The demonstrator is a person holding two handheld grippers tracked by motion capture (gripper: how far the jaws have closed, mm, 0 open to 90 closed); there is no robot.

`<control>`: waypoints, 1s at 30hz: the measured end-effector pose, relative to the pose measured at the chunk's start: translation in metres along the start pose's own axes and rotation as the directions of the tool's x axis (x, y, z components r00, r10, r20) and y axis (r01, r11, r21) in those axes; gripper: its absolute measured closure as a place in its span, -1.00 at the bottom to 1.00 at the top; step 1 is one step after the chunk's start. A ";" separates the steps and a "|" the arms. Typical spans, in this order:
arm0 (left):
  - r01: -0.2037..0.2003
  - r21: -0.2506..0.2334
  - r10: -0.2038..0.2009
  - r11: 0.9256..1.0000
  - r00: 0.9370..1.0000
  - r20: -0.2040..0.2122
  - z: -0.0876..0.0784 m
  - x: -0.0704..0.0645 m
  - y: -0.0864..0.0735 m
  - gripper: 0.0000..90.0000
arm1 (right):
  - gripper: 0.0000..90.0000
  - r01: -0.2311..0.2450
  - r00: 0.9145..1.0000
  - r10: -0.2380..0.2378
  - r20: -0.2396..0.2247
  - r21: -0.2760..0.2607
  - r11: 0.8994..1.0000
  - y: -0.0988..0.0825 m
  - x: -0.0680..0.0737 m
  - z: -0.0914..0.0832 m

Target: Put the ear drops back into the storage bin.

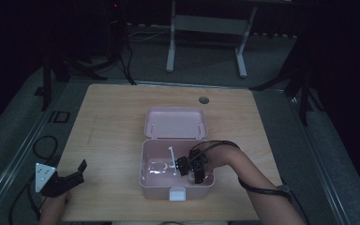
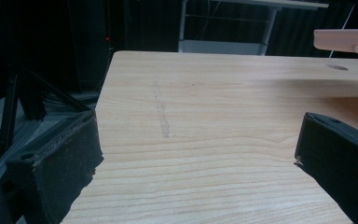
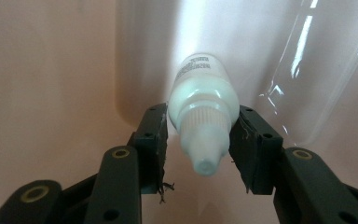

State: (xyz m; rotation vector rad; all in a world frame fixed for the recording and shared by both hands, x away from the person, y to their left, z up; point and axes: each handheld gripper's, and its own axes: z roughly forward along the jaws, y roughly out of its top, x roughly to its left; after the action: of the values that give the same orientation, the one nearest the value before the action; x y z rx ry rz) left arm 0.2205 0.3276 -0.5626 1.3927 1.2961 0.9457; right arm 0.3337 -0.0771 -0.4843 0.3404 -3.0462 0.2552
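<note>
Right gripper (image 3: 200, 135) down inside pink box (image 1: 146, 178), pinching white dropper bottle (image 3: 204, 100) at the neck, cap end toward the camera, body pointing at the box wall; pads against both sides, bottle apparently off the floor of the box. Grip at the neck judged deliberate, for a narrow, firm hold. Clear plastic item (image 1: 157, 166) lying in the box beside it. Lid (image 1: 176, 123) hinged back flat, leaving access. Left gripper (image 1: 72, 176) parked on worktop (image 1: 112, 117) corner, jaws spread, nothing between, idle.
</note>
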 end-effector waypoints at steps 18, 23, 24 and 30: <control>0.000 0.002 0.000 1.000 1.000 -0.001 0.000 0.000 0.000 -0.99 | 0.15 -0.003 0.997 0.010 0.076 -0.083 0.997 -0.016 0.005 -0.057; 0.001 -0.001 -0.001 1.000 1.000 -0.001 0.000 0.000 0.000 -0.99 | 0.13 -0.006 0.995 0.018 0.102 -0.121 0.993 -0.025 0.007 -0.078; 0.001 -0.001 -0.001 1.000 1.000 -0.001 0.000 0.000 0.000 -0.99 | 0.13 -0.007 0.994 0.021 0.111 -0.128 0.992 -0.028 0.008 -0.083; 0.002 -0.001 -0.002 1.000 1.000 0.000 0.000 0.000 0.000 -0.99 | 0.12 -0.034 0.988 0.059 0.143 -0.167 0.985 -0.044 0.010 -0.104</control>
State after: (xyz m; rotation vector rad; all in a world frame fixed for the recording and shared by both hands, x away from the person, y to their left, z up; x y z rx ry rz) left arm 0.2205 0.3275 -0.5626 1.3906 1.2961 0.9451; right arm 0.3392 -0.1041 -0.3742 0.2891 -3.1950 -0.0212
